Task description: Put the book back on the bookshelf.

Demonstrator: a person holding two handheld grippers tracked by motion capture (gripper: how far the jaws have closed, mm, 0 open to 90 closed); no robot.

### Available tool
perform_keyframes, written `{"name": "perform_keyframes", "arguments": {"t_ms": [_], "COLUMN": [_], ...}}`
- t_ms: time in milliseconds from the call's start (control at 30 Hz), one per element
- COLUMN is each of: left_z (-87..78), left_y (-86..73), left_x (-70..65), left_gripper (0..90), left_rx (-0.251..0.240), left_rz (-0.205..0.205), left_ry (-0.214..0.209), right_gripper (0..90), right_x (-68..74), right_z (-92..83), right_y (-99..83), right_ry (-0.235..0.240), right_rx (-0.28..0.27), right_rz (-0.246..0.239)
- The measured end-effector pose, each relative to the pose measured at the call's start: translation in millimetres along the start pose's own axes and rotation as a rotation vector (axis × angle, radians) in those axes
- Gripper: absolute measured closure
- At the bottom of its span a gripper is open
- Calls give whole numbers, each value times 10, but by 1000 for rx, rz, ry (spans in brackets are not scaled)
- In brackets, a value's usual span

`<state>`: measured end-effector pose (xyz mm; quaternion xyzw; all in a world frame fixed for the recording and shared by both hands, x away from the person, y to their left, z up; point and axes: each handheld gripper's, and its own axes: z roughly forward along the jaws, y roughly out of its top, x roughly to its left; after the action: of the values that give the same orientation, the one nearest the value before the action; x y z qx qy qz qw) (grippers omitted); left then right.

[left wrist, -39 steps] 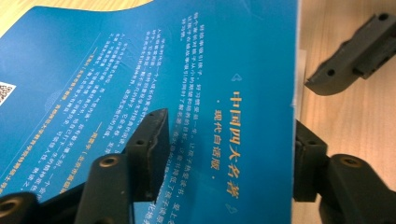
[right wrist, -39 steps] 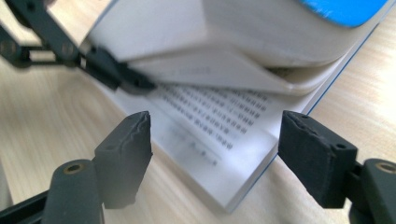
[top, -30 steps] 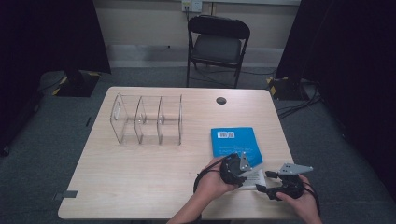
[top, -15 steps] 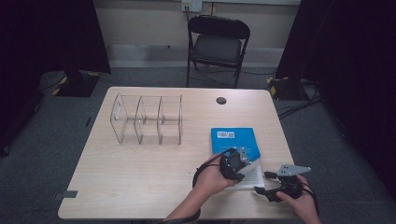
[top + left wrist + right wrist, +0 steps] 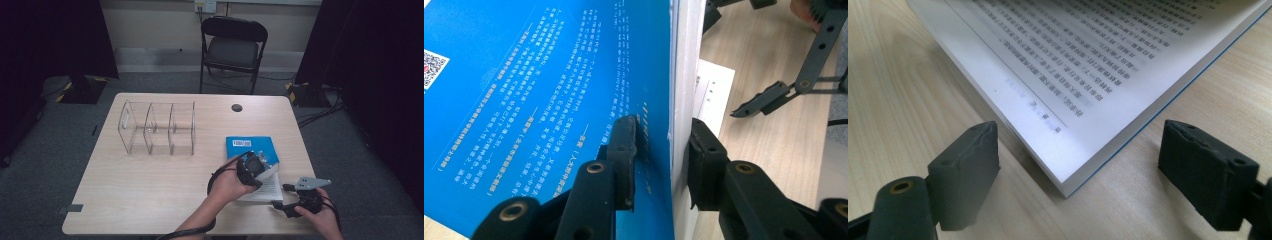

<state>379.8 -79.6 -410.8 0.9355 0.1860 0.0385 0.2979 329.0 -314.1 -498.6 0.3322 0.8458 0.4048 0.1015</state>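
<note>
A blue-covered book [image 5: 247, 146] lies on the table's right side, opened at its near end. My left gripper [image 5: 260, 165] is shut on the blue cover [image 5: 549, 85] and a wad of white pages, and holds them raised; its jaws [image 5: 664, 150] straddle that edge. The printed page [image 5: 1108, 55] underneath lies exposed. My right gripper [image 5: 278, 204] is low on the table at the book's near right corner. It is open [image 5: 1080, 165], and the corner of the page block points into the gap without touching either jaw. One of its fingers [image 5: 764, 99] shows beyond the lifted pages.
A clear acrylic divider rack [image 5: 157, 127] stands at the table's left centre. A small black round cap [image 5: 237, 107] sits near the far edge. A black folding chair [image 5: 234, 45] stands behind the wooden table [image 5: 150, 190].
My left gripper has moved a little away from the person, lifting the cover and pages higher. The right gripper has stayed almost in place.
</note>
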Motion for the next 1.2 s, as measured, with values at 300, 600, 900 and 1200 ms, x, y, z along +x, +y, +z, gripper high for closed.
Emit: {"name": "perform_keyframes", "arguments": {"t_ms": [300,600,900,1200], "left_z": [-106,-193,-275,-369], "left_y": [56,126,189,238], "left_x": [42,84,128,174], "left_gripper": [708,721,731,742], "left_rx": [22,36,46,47], "left_rz": [-29,-45,-56,-73], "left_ry": [-1,-1,5,10], "right_gripper": [156,157,157,151], "right_x": [20,33,48,72], "right_z": [11,16,27,40], "right_y": [6,7,9,14], "right_ry": [-12,-22,-32,-54], "right_rx": [10,12,14,32], "right_rz": [-19,-27,-48,-84]}}
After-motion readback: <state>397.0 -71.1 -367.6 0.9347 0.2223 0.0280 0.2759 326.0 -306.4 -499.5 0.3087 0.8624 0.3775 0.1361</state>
